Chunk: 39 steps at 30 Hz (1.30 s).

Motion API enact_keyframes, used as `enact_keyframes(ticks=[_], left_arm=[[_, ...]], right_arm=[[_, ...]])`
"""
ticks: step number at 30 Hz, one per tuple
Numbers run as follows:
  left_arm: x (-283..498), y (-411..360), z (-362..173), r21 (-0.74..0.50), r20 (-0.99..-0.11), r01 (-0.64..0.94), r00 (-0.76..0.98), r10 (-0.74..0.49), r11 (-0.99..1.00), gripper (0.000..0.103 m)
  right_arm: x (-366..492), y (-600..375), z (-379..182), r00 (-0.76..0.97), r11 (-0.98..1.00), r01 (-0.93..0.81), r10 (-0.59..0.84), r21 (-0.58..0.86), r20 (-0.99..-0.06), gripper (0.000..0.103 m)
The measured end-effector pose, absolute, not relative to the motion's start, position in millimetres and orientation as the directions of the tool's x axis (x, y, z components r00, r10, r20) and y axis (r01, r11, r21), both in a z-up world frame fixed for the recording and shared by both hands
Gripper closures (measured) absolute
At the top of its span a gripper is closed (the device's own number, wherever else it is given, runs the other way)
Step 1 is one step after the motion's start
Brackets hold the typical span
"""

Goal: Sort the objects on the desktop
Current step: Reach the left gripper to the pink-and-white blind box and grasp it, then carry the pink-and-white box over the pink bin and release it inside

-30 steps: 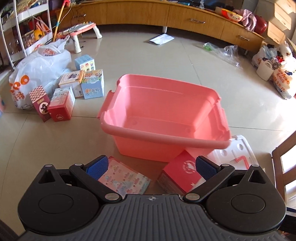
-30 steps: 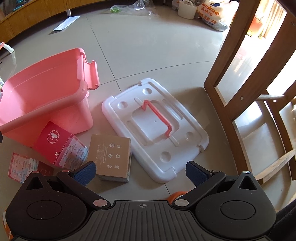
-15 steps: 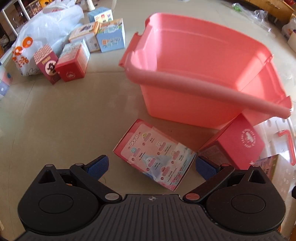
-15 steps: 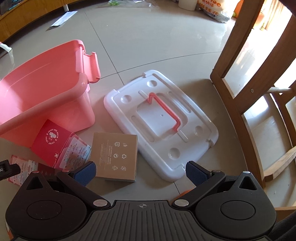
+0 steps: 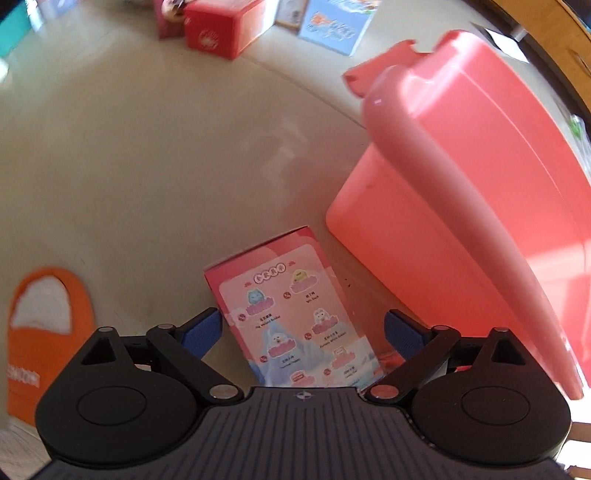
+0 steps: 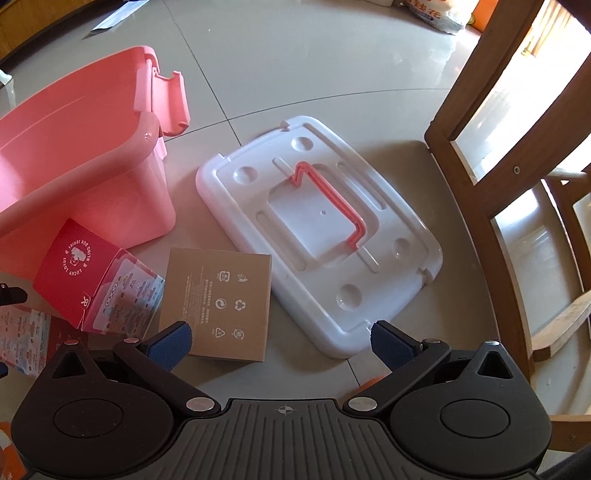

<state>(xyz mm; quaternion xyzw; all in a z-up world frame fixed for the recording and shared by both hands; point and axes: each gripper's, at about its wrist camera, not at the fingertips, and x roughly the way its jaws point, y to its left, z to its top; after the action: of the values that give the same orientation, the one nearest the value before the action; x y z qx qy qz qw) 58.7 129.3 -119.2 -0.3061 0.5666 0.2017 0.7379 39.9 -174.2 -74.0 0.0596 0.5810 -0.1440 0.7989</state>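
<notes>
A pink box with cartoon figures (image 5: pixel 291 317) lies flat on the floor beside the pink plastic bin (image 5: pixel 480 177). My left gripper (image 5: pixel 302 334) is open and low over it, one finger on each side, not touching. The box also shows at the left edge of the right wrist view (image 6: pixel 22 336). There a red box (image 6: pixel 92 273) leans against the bin (image 6: pixel 74 162), with a brown cardboard box (image 6: pixel 221 302) lying beside it. My right gripper (image 6: pixel 280 341) is open and empty above the brown box's near right corner.
The bin's white lid (image 6: pixel 325 229) with a pink handle lies on the floor to the right. A wooden chair (image 6: pixel 517 184) stands at the far right. Several boxes (image 5: pixel 229 26) lie beyond the bin. An orange slipper (image 5: pixel 40 339) lies at the left.
My left gripper has dropped and swung left, closing in until the pink cartoon box lies between its fingers. My right gripper has moved slightly forward and stays open.
</notes>
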Motion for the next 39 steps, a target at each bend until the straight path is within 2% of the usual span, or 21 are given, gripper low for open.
enact_keyframes(ticks=[5,7,13,22,26,39], left_arm=[[66.7,128.2,-130.9,-0.202,-0.968,-0.661,0.245,-0.046,0.723,0.008],[68.9,128.0,-136.3,-0.197,-0.972,-0.666,0.229,-0.054,0.719,0.015],[75.1,128.2,-142.7,-0.2,-0.973,-0.674,0.224,-0.061,0.711,0.016],[93.1,118.5,-129.1,-0.156,-0.977,-0.574,0.212,-0.038,0.804,0.026],[94.1,121.4,-115.5,-0.134,-0.982,-0.555,0.188,-0.034,0.821,0.028],[54.5,98.3,-39.5,-0.088,-0.959,-0.419,0.281,0.037,0.904,0.029]], right_arm=[[42.9,-171.9,-81.0,0.278,0.955,0.29,-0.151,-0.067,-0.949,0.0],[43.7,-172.7,-81.7,0.283,0.953,0.296,-0.144,-0.056,-0.948,0.0],[46.4,-171.5,-81.9,0.299,0.957,0.287,-0.134,-0.045,-0.945,0.0],[47.7,-173.0,-80.7,0.295,0.957,0.287,-0.135,-0.047,-0.946,0.0],[45.7,-173.3,-75.8,0.302,0.953,0.301,-0.128,-0.033,-0.944,0.0],[30.0,-186.2,-48.5,0.353,0.942,0.335,-0.112,0.013,-0.929,0.0]])
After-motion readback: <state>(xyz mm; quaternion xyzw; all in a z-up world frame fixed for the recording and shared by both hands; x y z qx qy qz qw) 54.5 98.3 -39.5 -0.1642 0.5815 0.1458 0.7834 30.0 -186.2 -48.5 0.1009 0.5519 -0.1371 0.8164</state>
